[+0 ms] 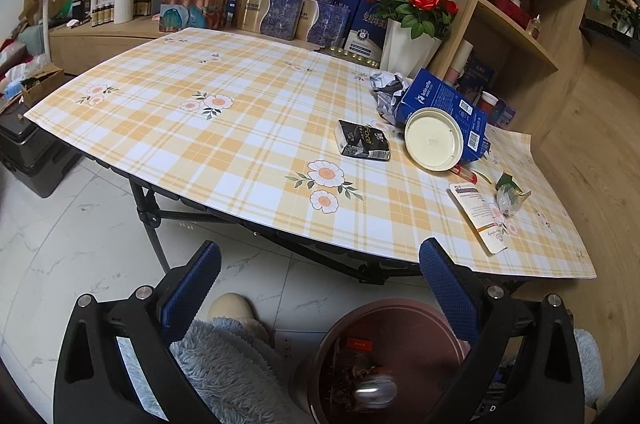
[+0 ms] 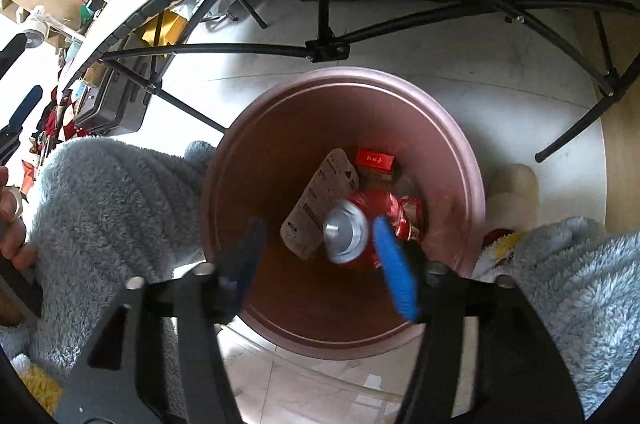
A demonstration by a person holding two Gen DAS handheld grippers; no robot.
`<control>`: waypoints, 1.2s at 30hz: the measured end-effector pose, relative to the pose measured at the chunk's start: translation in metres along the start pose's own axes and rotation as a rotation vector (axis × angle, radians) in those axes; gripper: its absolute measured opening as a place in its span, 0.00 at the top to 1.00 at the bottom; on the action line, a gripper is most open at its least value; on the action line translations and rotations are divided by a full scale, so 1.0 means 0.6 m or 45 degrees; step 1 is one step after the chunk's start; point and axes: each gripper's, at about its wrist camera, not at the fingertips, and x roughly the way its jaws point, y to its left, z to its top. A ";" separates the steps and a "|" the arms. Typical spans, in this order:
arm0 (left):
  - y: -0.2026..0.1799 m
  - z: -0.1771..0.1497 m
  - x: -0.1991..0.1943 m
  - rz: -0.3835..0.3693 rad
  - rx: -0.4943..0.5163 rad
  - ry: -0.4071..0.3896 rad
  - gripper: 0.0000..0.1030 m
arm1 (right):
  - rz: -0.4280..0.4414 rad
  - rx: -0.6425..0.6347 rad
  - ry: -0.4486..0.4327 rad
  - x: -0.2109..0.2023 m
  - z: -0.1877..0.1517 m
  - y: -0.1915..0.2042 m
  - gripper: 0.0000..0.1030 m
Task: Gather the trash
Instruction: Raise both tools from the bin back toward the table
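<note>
Both pairs of fingers are released: the right gripper (image 2: 316, 256) hangs above the bin (image 2: 460, 128), a can (image 2: 346, 230) dropping inside; the left gripper (image 1: 320, 284) faces the surface (image 1: 200, 144).

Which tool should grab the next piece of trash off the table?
Left. The left tool is open and empty, facing the black tissue pack on the plaid tablecloth. The right tool hangs over the brown round bin.
</note>
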 end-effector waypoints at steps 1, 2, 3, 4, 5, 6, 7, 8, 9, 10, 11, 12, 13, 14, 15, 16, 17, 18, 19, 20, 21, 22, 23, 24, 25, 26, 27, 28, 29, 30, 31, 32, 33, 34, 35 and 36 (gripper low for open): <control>0.000 0.000 0.000 0.001 0.002 0.000 0.06 | -0.003 -0.003 -0.011 -0.003 0.001 0.001 0.21; -0.001 -0.001 0.000 0.004 0.004 0.000 0.06 | -0.001 -0.007 -0.025 -0.006 0.001 0.002 0.11; 0.000 -0.001 0.000 0.004 0.003 0.001 0.06 | 0.003 -0.011 -0.040 -0.009 0.002 0.003 0.08; 0.000 0.000 0.001 0.010 0.004 0.002 0.06 | -0.003 -0.019 -0.064 -0.015 0.003 0.005 0.07; -0.001 -0.001 0.002 0.025 0.007 0.006 0.06 | -0.017 -0.024 -0.085 -0.020 0.004 0.006 0.06; 0.000 -0.001 0.004 0.041 0.009 0.011 0.06 | -0.026 -0.024 -0.097 -0.022 0.004 0.007 0.06; 0.000 -0.001 0.005 0.043 0.009 0.015 0.06 | -0.038 -0.022 -0.115 -0.027 0.005 0.006 0.06; 0.001 -0.002 0.005 0.045 0.007 0.016 0.06 | -0.042 -0.015 -0.135 -0.031 0.006 0.004 0.06; 0.001 -0.001 0.005 0.047 0.006 0.016 0.06 | -0.044 -0.008 -0.149 -0.035 0.007 0.002 0.06; 0.001 -0.001 0.004 0.049 0.005 0.015 0.06 | -0.047 0.001 -0.176 -0.041 0.009 -0.001 0.06; 0.002 -0.002 0.003 0.052 0.004 0.013 0.06 | -0.047 0.006 -0.197 -0.046 0.010 -0.004 0.06; 0.002 -0.002 0.003 0.057 0.005 0.011 0.06 | -0.049 0.014 -0.228 -0.054 0.012 -0.007 0.06; 0.001 -0.002 0.002 0.065 0.007 0.010 0.06 | -0.052 0.020 -0.248 -0.061 0.014 -0.008 0.06; 0.001 -0.002 0.002 0.072 0.010 0.010 0.06 | -0.061 0.028 -0.277 -0.070 0.016 -0.010 0.06; -0.001 -0.001 0.001 0.077 0.019 0.010 0.06 | -0.072 0.035 -0.303 -0.077 0.018 -0.011 0.06; -0.002 0.000 0.001 0.081 0.022 0.010 0.06 | -0.093 0.038 -0.343 -0.088 0.020 -0.012 0.06; -0.003 0.001 0.001 0.082 0.028 0.009 0.06 | -0.115 0.031 -0.384 -0.101 0.023 -0.013 0.06; -0.004 0.002 0.001 0.081 0.033 0.010 0.06 | -0.140 0.022 -0.417 -0.112 0.025 -0.012 0.06; -0.007 0.004 0.001 0.079 0.040 0.008 0.06 | -0.170 0.016 -0.441 -0.120 0.028 -0.013 0.06; -0.009 0.005 0.001 0.078 0.045 0.006 0.06 | -0.203 0.010 -0.462 -0.129 0.032 -0.013 0.06; -0.013 0.006 0.002 0.073 0.055 0.004 0.06 | -0.232 0.001 -0.480 -0.139 0.035 -0.015 0.06; -0.017 0.006 0.004 0.070 0.065 0.005 0.06 | -0.261 -0.017 -0.506 -0.151 0.038 -0.015 0.06; -0.024 0.007 0.006 0.070 0.086 0.010 0.06 | -0.279 -0.029 -0.526 -0.159 0.041 -0.016 0.06; -0.030 0.008 0.009 0.071 0.104 0.015 0.06 | -0.294 -0.040 -0.549 -0.169 0.044 -0.018 0.06; -0.040 0.009 0.012 0.069 0.137 0.020 0.06 | -0.302 -0.048 -0.573 -0.180 0.047 -0.021 0.06; -0.046 0.010 0.013 0.068 0.157 0.021 0.06 | -0.308 -0.048 -0.596 -0.191 0.051 -0.026 0.06; -0.055 0.010 0.013 0.066 0.192 0.012 0.06 | -0.314 -0.039 -0.614 -0.199 0.054 -0.033 0.06; -0.062 0.011 0.013 0.065 0.219 -0.001 0.06 | -0.315 -0.029 -0.626 -0.205 0.057 -0.037 0.06; -0.069 0.012 0.011 0.066 0.246 -0.013 0.06 | -0.312 -0.017 -0.638 -0.213 0.061 -0.043 0.06; -0.077 0.013 0.010 0.065 0.278 -0.026 0.06 | -0.312 -0.007 -0.647 -0.218 0.062 -0.048 0.06; -0.084 0.015 0.009 0.062 0.304 -0.034 0.06 | -0.320 0.011 -0.662 -0.227 0.068 -0.057 0.06; -0.090 0.017 0.008 0.054 0.319 -0.037 0.06 | -0.326 0.024 -0.674 -0.234 0.070 -0.062 0.06; -0.096 0.021 0.007 0.039 0.340 -0.041 0.06 | -0.332 0.033 -0.683 -0.238 0.070 -0.063 0.06; -0.101 0.024 0.006 0.036 0.357 -0.048 0.06 | -0.339 0.052 -0.698 -0.245 0.075 -0.070 0.06; -0.105 0.028 0.006 0.032 0.372 -0.054 0.06 | -0.331 0.064 -0.707 -0.253 0.077 -0.077 0.06; -0.108 0.031 0.007 0.026 0.380 -0.053 0.06 | -0.325 0.067 -0.713 -0.256 0.078 -0.080 0.06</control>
